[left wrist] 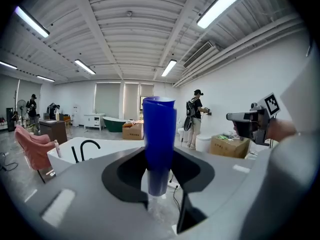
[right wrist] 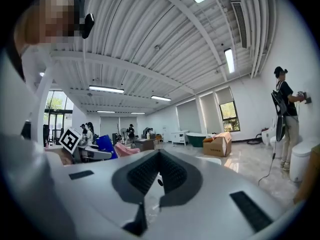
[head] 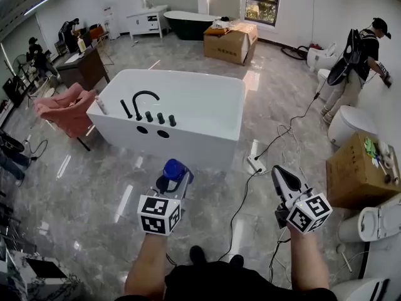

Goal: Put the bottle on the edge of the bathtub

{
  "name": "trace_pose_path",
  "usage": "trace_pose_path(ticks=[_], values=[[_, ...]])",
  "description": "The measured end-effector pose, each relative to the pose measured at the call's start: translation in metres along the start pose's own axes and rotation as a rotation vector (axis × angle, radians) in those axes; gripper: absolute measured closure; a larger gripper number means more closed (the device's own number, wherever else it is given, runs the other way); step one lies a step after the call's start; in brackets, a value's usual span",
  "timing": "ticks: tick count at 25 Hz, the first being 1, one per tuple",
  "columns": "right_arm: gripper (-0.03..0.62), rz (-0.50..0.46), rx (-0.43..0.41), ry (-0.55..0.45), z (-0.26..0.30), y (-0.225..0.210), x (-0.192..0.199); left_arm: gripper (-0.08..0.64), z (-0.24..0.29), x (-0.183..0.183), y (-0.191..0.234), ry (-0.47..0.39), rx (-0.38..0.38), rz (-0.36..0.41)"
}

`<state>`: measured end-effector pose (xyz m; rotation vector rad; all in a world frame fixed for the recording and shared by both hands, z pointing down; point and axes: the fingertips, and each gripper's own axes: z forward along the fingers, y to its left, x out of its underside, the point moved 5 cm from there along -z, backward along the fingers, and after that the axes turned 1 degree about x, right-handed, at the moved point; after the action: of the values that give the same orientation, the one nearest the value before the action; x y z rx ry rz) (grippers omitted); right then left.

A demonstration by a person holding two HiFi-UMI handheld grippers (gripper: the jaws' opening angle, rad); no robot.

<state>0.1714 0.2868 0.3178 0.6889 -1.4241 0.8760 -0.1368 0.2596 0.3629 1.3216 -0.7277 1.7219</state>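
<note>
A bottle with a blue top [head: 173, 168] and a clear lower body stands upright between the jaws of my left gripper [head: 171, 179], which is shut on it. In the left gripper view the bottle [left wrist: 159, 139] rises straight up from the left gripper [left wrist: 159, 184] and fills the middle. The white bathtub [head: 207, 137] with a black faucet [head: 143, 100] on its near-left rim sits on the floor ahead, well apart from the bottle. My right gripper [head: 281, 173] hovers to the right, shut with nothing in it. The right gripper [right wrist: 159, 156] shows its jaws meeting in its own view.
A pink chair [head: 66, 108] stands left of the tub. Black cables and a power strip [head: 257, 163] lie on the floor to the right. Cardboard boxes [head: 357, 171] [head: 230, 42], toilets [head: 351, 123], a dark tub [head: 188, 24] and people [head: 360, 64] ring the room.
</note>
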Motion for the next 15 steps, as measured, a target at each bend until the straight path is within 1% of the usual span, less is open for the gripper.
trace_pose_path(ticks=[3, 6, 11, 15], values=[[0.583, 0.005, 0.015, 0.014, -0.001, 0.004, 0.008, 0.403, -0.003, -0.003, 0.002, -0.014, 0.008, 0.009], [0.583, -0.007, 0.041, 0.043, 0.002, 0.013, 0.017, 0.403, -0.011, -0.003, 0.015, -0.023, 0.003, 0.002], [0.583, 0.006, 0.035, 0.046, 0.016, 0.029, 0.020, 0.403, -0.024, 0.004, 0.044, -0.021, -0.013, -0.010], [0.581, 0.025, 0.030, 0.051, 0.031, 0.048, 0.026, 0.403, -0.033, 0.008, 0.066, -0.027, -0.011, -0.011]])
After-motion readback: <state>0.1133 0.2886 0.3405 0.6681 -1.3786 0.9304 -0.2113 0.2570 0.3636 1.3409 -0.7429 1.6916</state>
